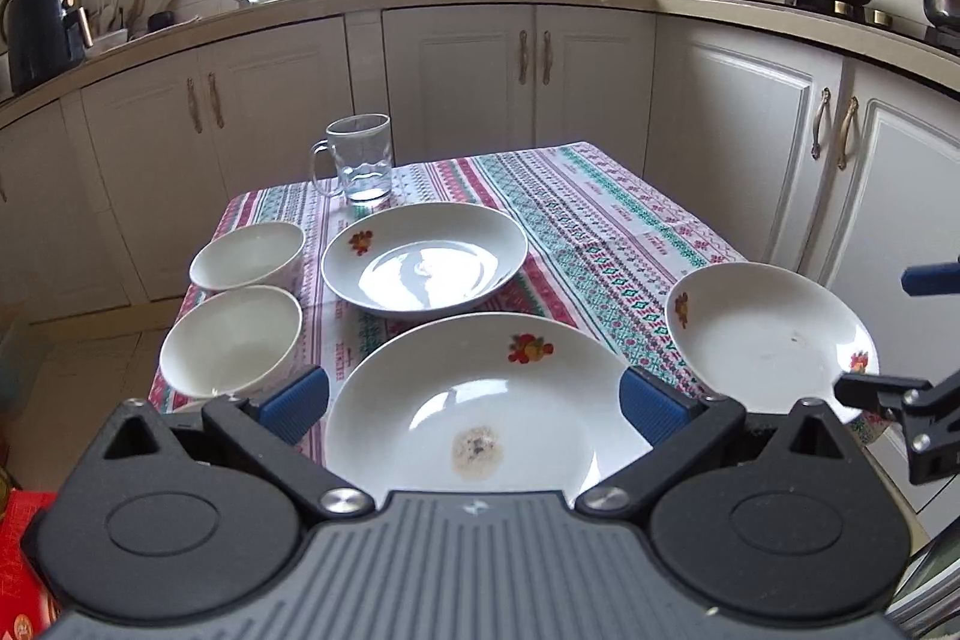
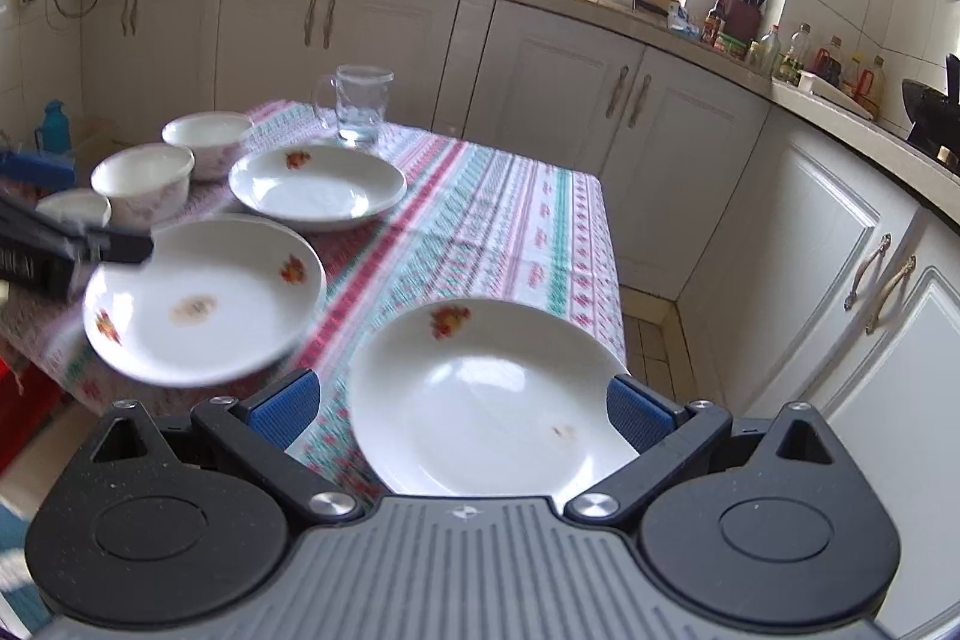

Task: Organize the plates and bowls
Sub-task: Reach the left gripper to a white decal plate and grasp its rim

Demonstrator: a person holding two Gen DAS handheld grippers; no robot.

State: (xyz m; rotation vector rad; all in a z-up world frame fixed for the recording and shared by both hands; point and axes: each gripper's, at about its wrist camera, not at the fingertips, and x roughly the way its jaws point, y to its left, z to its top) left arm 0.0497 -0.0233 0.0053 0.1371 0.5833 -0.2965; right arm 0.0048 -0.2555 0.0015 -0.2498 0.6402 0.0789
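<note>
Three white plates with fruit prints lie on the patterned tablecloth [image 1: 600, 220]. The near plate [image 1: 480, 406] has a brown stain and lies between the wide-open fingers of my left gripper [image 1: 474, 400]; it also shows in the right wrist view [image 2: 204, 298]. The right plate [image 1: 768, 334] lies between the open fingers of my right gripper [image 2: 462, 406] in its own view [image 2: 486, 400]. The far plate [image 1: 423, 259] sits at mid table. Two white bowls [image 1: 231, 340] [image 1: 249, 253] stand at the left. Neither gripper holds anything.
A glass mug [image 1: 360, 163] stands at the table's far edge. A third small white bowl [image 2: 75, 208] shows by the left gripper in the right wrist view. White cabinets [image 1: 540, 70] and a cluttered counter surround the table. A red box [image 1: 24, 550] sits low left.
</note>
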